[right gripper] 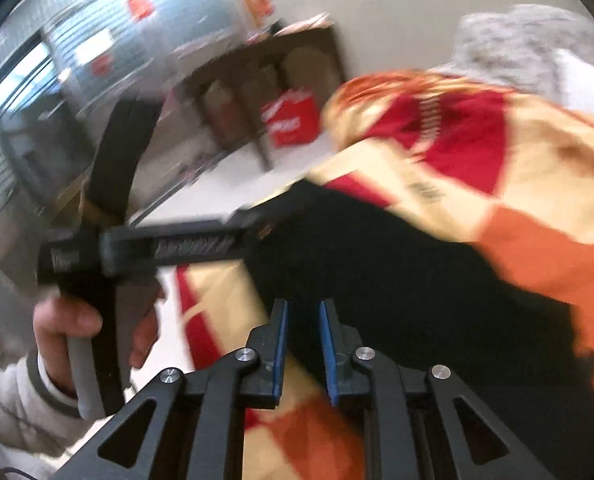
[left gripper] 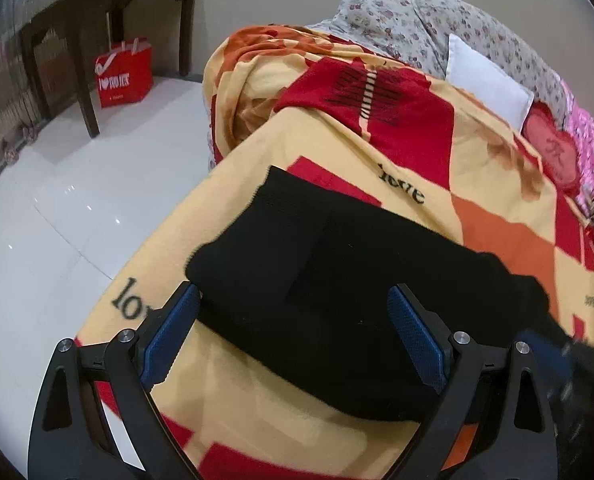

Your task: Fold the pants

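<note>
The pants [left gripper: 337,280] are black and lie folded into a compact bundle on a bed, on top of a blanket [left gripper: 437,152] checked in yellow, red and orange with the word "love" printed on it. In the left wrist view the bundle sits close to the blanket's near-left edge, where the bed drops off to a pale tiled floor [left gripper: 57,208]. The left gripper [left gripper: 297,324] hangs over the near side of the pants with its two blue-padded fingers [left gripper: 417,332] spread wide, one to each side of the bundle; the pads do not press the cloth. Past the pants, at the far end of the blanket, are flowered pillows [left gripper: 397,24], a white pillow [left gripper: 485,80] and a red cushion [left gripper: 553,152]. Off the blanket's left side a red shopping bag [left gripper: 124,72] stands on the floor under a dark wooden table [left gripper: 97,8].

The right wrist view is blurred. The right gripper [right gripper: 304,344] is over the pants [right gripper: 417,280] with its blue pads [right gripper: 281,344] nearly together and a narrow gap between them; dark cloth shows in that gap, but I cannot tell whether it is pinched. To the left of the pants a hand [right gripper: 77,332] in a light sleeve [right gripper: 13,404] holds the handle of the left gripper, seen side on.
</note>
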`<act>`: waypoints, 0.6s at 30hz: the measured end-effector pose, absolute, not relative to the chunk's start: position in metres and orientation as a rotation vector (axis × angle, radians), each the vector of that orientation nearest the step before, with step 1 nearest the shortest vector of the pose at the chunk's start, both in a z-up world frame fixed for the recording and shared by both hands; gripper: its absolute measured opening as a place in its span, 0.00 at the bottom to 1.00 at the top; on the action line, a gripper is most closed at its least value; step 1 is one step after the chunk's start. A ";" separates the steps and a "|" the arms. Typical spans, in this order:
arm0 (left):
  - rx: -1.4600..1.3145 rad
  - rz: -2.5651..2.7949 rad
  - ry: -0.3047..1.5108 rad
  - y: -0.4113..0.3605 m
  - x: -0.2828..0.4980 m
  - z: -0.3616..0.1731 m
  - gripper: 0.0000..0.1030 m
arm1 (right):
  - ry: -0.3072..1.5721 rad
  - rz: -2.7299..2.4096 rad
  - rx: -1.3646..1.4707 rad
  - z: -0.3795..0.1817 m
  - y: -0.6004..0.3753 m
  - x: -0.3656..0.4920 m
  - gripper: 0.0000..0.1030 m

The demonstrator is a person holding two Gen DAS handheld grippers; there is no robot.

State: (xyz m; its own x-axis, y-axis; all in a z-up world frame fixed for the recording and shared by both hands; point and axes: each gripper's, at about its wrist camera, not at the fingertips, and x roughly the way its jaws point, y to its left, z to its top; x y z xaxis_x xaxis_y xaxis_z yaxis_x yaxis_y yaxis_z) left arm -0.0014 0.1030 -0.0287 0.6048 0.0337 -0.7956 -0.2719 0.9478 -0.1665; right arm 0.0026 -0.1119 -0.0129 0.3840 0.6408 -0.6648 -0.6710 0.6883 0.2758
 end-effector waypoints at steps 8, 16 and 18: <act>-0.193 0.212 0.936 0.087 0.013 -0.052 0.92 | 0.912 0.556 -0.009 -0.048 -0.153 0.049 0.15; -0.200 0.215 0.941 0.083 0.007 -0.042 0.92 | 0.900 0.557 0.012 -0.035 -0.168 0.041 0.15; -0.206 0.196 0.934 0.078 0.003 -0.035 0.92 | 0.880 0.550 0.003 -0.029 -0.178 0.028 0.15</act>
State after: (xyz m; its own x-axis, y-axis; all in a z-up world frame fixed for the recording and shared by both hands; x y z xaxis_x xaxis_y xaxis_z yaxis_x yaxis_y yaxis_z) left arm 0.0028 0.0784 -0.0354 0.5795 0.0770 -0.8114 -0.2550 0.9627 -0.0908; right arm 0.0284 -0.1783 -0.0292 0.5082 0.4576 -0.7296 -0.4556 0.8617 0.2232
